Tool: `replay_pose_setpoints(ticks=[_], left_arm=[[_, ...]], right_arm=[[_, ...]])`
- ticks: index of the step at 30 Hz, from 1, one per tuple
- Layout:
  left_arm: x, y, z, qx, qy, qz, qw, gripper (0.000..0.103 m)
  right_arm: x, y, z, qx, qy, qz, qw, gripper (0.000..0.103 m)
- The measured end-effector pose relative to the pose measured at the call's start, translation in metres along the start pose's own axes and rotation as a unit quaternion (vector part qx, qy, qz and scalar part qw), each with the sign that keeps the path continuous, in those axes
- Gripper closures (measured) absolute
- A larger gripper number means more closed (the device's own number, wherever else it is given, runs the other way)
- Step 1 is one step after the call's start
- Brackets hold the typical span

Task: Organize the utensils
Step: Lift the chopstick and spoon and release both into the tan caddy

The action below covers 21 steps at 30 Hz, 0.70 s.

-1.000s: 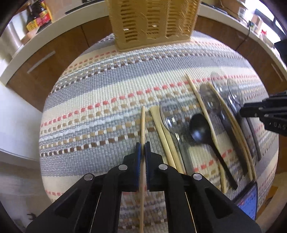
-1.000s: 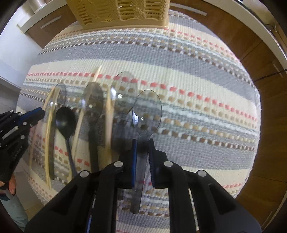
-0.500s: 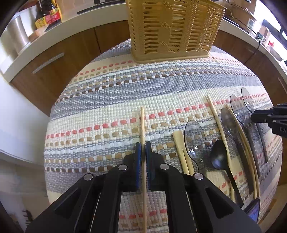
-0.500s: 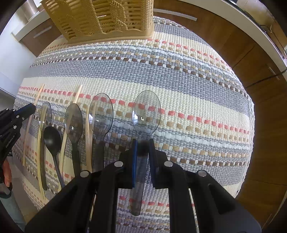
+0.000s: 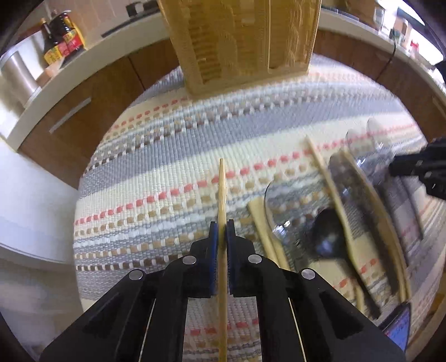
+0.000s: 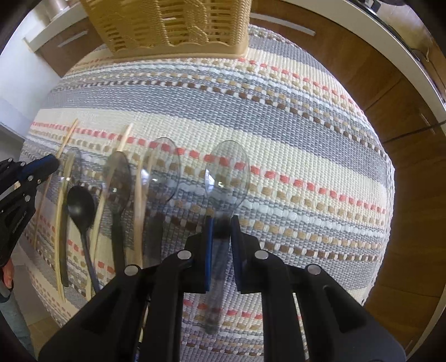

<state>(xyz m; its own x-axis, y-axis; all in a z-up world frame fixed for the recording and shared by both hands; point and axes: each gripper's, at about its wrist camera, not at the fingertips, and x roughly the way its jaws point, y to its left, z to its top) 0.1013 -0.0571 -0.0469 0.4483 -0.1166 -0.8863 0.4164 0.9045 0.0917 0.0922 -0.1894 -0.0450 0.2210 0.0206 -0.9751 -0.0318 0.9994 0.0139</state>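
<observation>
The left gripper (image 5: pixel 222 232) pinches a chopstick (image 5: pixel 222 192) between its blue pads, the stick running straight forward past the tips and back under the body. 1 second ago the same stick sat in the same grip low over the mat (image 5: pixel 156 172); now it points at the basket (image 5: pixel 239 41), which has grown from a strip at the top edge to fill the top middle of the left view, blurred.

The right gripper (image 6: pixel 222 231) is closed on the neck of a clear spoon (image 6: pixel 227 172), bowl forward and handle trailing under the body. The grip matches the earlier frames, and the basket (image 6: pixel 167 25) has also drawn nearer in the right view.

The other utensils lie in a row on the mat (image 6: pixel 292 144), unmoved but lower in the picture than before: a black spoon (image 6: pixel 80 206), 3 more clear spoons, of which 1 (image 6: pixel 164 170) lies just left of the held one, and several chopsticks between them. In the left view that row is blurred, to the right of the held chopstick. The basket stands at the mat's far edge, well apart from the row.
</observation>
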Motion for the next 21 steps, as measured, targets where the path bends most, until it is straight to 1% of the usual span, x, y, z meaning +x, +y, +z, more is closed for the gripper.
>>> replay_pose_setpoints(ticks=[3, 5, 7, 10, 14, 18, 19, 21], left_arm=[[-0.023, 0.004, 0.006, -0.018, -0.047, -0.017, 0.9986, 0.099], [-0.046, 0.009, 0.013, -0.030, -0.084, -0.028, 0.9956, 0.099], [-0.067, 0.012, 0.020, -0.039, -0.122, -0.040, 0.9910, 0.099], [-0.092, 0.014, 0.031, -0.048, -0.166, -0.050, 0.9837, 0.099], [-0.124, 0.018, 0.045, -0.060, -0.226, -0.067, 0.9701, 0.099], [-0.148, 0.027, 0.067, -0.071, -0.284, -0.075, 0.9531, 0.099], [-0.155, 0.031, 0.075, -0.078, -0.302, -0.079, 0.9470, 0.099], [-0.164, 0.036, 0.086, -0.087, -0.325, -0.083, 0.9380, 0.099]], right_arm=[[-0.012, 0.000, -0.003, -0.006, -0.023, 0.015, 1.000, 0.093], [-0.027, -0.001, -0.006, -0.008, -0.044, 0.027, 0.999, 0.093], [-0.046, -0.002, -0.005, -0.014, -0.075, 0.042, 0.996, 0.093], [-0.074, -0.003, -0.004, -0.022, -0.119, 0.065, 0.991, 0.093], [-0.110, -0.001, 0.000, -0.031, -0.179, 0.089, 0.979, 0.093], [-0.149, -0.001, 0.010, -0.029, -0.248, 0.122, 0.961, 0.093], [-0.157, -0.001, 0.014, -0.027, -0.264, 0.129, 0.956, 0.093], [-0.173, -0.004, 0.022, -0.023, -0.301, 0.134, 0.944, 0.093]])
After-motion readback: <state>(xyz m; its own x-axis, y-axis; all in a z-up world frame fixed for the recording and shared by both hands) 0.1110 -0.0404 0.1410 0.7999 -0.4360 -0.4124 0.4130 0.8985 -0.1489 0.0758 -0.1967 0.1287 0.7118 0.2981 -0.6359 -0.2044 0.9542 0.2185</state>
